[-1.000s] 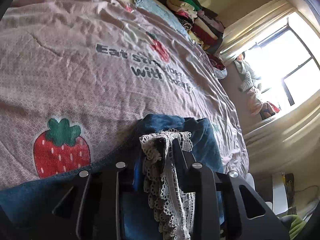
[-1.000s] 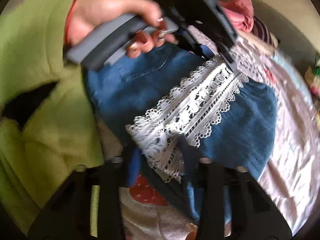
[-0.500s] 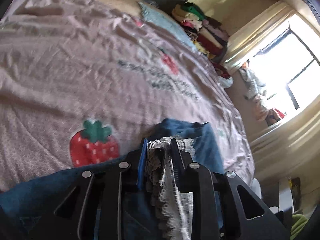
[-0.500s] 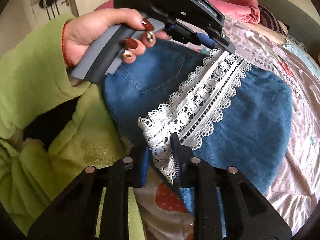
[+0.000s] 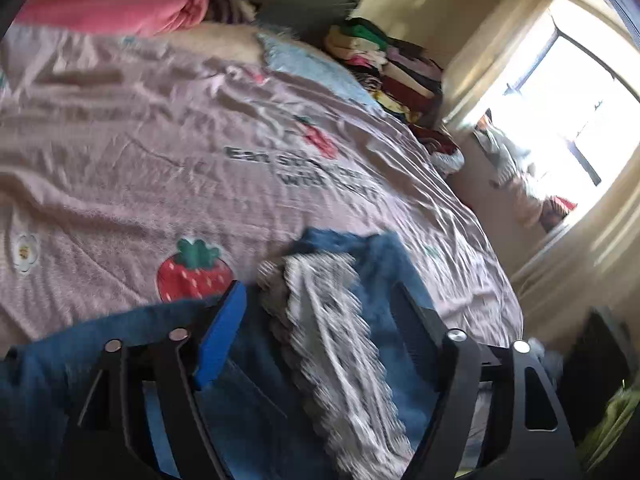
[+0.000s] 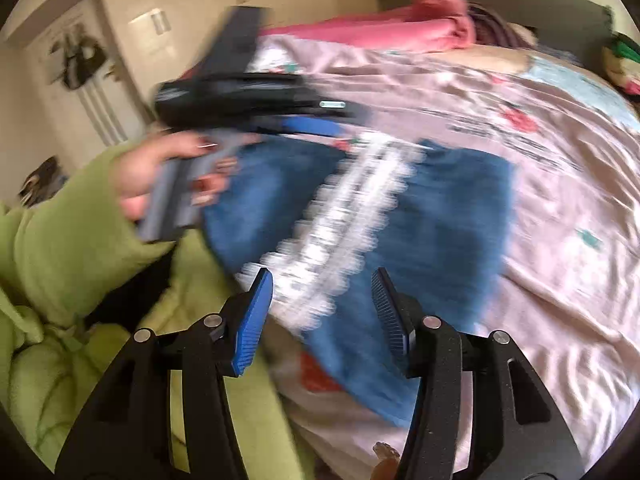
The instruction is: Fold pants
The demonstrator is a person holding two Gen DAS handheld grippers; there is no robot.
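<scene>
left gripper (image 5: pixel 320 312): released lace trim (image 5: pixel 332 340), now spread | right gripper (image 6: pixel 322 300): likewise

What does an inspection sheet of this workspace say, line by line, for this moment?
Surface: bed sheet, pink with strawberry print, wrinkled.
Job's things: denim pants with white lace trim, lying folded on the sheet.
Clutter: pink blanket at the bed's far end; stack of clothes beside the bed.
Grippers: left gripper open over the lace; right gripper open, holding nothing.
Cables: nothing seen.
Surroundings: bright window, door, green sleeve.
</scene>
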